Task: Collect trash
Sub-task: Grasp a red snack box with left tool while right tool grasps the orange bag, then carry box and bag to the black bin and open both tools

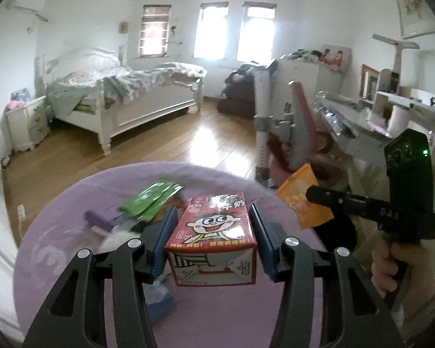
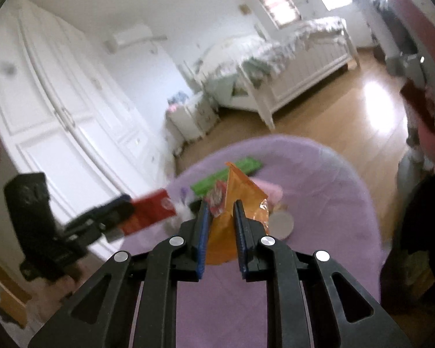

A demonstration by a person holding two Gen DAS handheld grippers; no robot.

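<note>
My left gripper (image 1: 213,217) is shut on a red milk carton (image 1: 214,232) with a cartoon face, held above the round purple rug (image 1: 72,261). It shows blurred at the left of the right wrist view (image 2: 150,211). My right gripper (image 2: 221,206) is shut on an orange snack wrapper (image 2: 235,200), also seen at the right of the left wrist view (image 1: 301,200). On the rug lie a green wrapper (image 1: 150,197), a purple item (image 1: 97,220), white tissue (image 1: 116,239) and a white round lid (image 2: 281,223).
A white bed (image 1: 136,98) stands at the back on the wooden floor (image 1: 188,145), with a white nightstand (image 1: 29,121) at its left. A cluttered desk and a chair (image 1: 298,127) stand at the right. A white wardrobe (image 2: 58,116) fills the left of the right wrist view.
</note>
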